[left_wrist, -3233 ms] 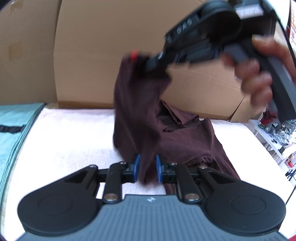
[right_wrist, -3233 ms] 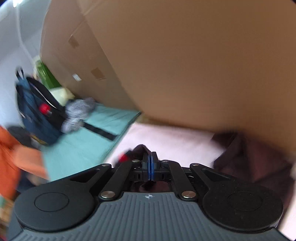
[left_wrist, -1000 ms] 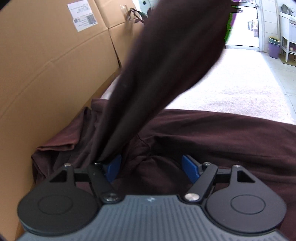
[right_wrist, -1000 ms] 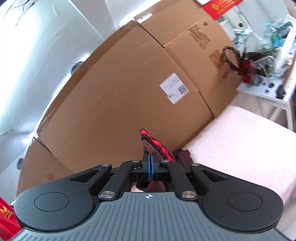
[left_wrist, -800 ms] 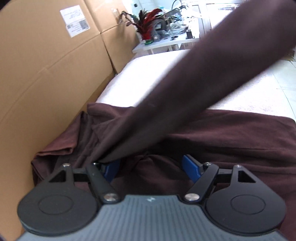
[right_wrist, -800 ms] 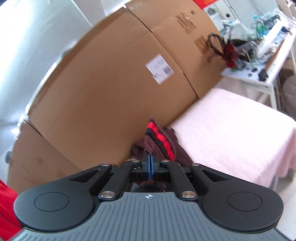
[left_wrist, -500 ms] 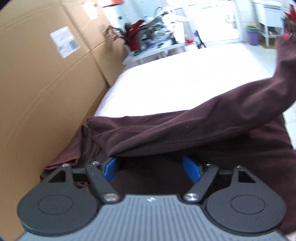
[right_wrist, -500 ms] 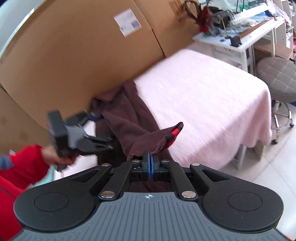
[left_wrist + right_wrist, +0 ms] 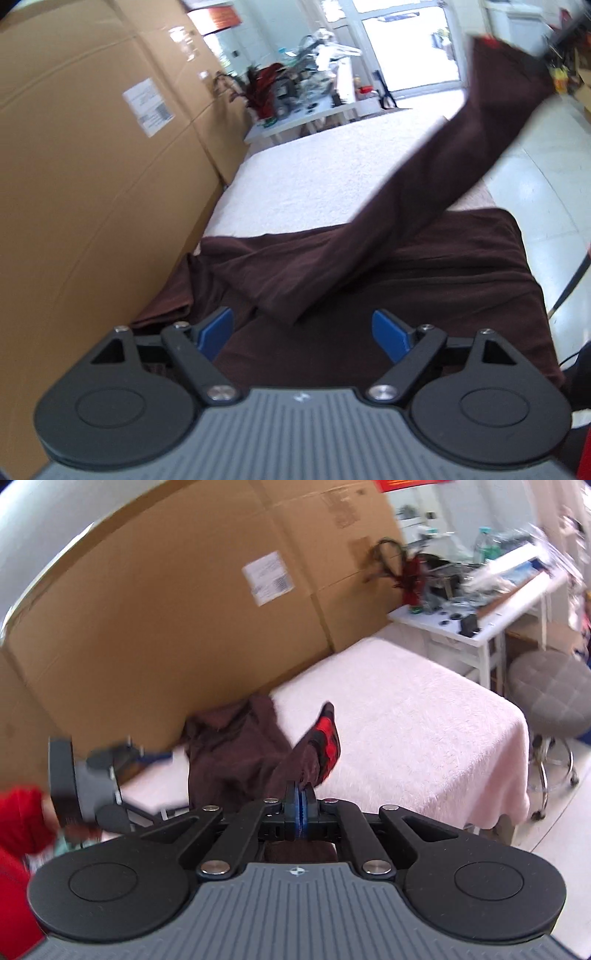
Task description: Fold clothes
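A dark brown long-sleeved top lies on a bed covered with a white fleecy blanket. My left gripper is open and empty, just above the top's near part. My right gripper is shut on the end of one sleeve with a red and black striped cuff. The sleeve is stretched up and to the right, off the bed's side. The top's body and my left gripper also show in the right wrist view.
Big cardboard boxes stand along the bed's left side. A white table with clutter and a grey padded stool stand past the bed's far end. A tiled floor lies to the right.
My left gripper has let go of the top and opened. My right gripper has pulled the sleeve out to the right and raised it, stretching it off the bed's side.
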Demonstrator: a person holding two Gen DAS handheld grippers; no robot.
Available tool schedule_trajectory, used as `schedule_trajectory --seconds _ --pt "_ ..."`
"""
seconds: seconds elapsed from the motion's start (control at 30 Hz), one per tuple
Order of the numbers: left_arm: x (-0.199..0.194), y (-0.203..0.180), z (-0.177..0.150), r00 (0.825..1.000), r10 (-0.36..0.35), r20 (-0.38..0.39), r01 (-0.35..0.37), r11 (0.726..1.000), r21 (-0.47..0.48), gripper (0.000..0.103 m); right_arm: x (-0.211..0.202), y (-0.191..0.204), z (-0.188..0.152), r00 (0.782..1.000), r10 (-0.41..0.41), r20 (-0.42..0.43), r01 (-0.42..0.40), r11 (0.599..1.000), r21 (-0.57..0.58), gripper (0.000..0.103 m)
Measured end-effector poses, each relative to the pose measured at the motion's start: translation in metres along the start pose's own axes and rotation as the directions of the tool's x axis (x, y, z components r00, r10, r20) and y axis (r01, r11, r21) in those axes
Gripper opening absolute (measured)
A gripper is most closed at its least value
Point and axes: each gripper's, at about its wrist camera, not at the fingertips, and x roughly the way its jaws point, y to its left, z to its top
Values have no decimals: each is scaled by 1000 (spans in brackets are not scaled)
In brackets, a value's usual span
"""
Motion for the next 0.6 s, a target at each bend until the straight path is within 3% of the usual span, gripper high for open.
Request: schedule_trajectory --seconds 0.1,0.2,0.3,0.37,0.4,0.47,0.53,0.6 --pt "7 19 4 1000 5 -7 -6 997 -72 85 14 5 -27 992 2 -125 -13 997 -80 2" --pt "20 28 14 1000 -9 1 9 997 -81 82 31 4 -57 978 -86 -190 53 984 -172 3" --pt "38 10 23 998 -65 -7 65 997 43 79 44 -4 -80 969 -123 -216 88 982 -166 3" --pt "49 -9 27 994 -103 -24 105 983 152 79 51 -4 -92 962 -135 -237 92 979 -183 5" --pt "55 -18 29 992 -121 -34 125 970 206 79 54 -5 -97 956 -137 -258 92 979 -180 7" --pt "63 -38 29 985 -162 -67 175 937 303 79 52 -9 -103 947 -147 -286 107 983 -151 23" --pt "70 -54 25 976 -192 -106 218 901 375 78 44 -15 -107 940 -156 -303 130 986 -106 24" --pt "74 -65 18 971 -202 -127 237 875 422 78 28 -25 -107 949 -132 -287 140 990 7 25"
